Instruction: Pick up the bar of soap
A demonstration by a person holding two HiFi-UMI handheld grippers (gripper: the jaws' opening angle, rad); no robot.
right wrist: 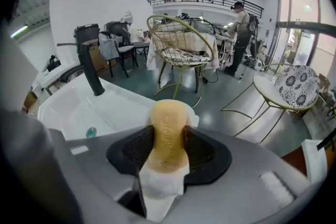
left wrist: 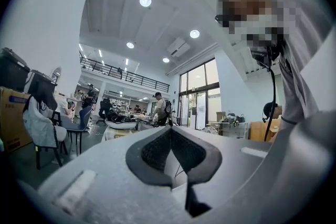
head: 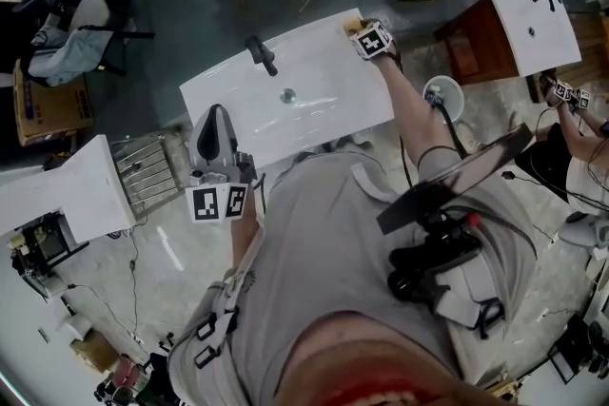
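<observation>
Left gripper (left wrist: 170, 136): we see it held level at about 7 o'clock of the sink top in the head view, close in front of the person's (head: 381, 252) torso. Its jaws are together at the tips with nothing between them.

Surface (head: 328, 114): a white sink top with a shallow basin sunk into it, lying slantwise on the grey floor.

Faucet (head: 261, 55): black and upright, at roughly 11 o'clock from the drain, near the far edge of the surface.

Drain (head: 287, 94): a small round fitting near the middle of the basin. In the right gripper view we find it at about 9 o'clock from the jaws.

Bar of soap (right wrist: 168, 118): orange-tan, standing on edge at the 1 o'clock corner of the surface as the head view shows it. Its lower part is on the white rim.

Right gripper (right wrist: 169, 140): it reaches in from about 5 o'clock of the soap, on an outstretched arm and tilted downward. Its jaws are clamped on the bar of soap, one dark pad pressed against each of its broad sides.

Wire chair (right wrist: 181, 42): gold-framed, on the floor beyond the soap at 12 o'clock in the right gripper view.
</observation>
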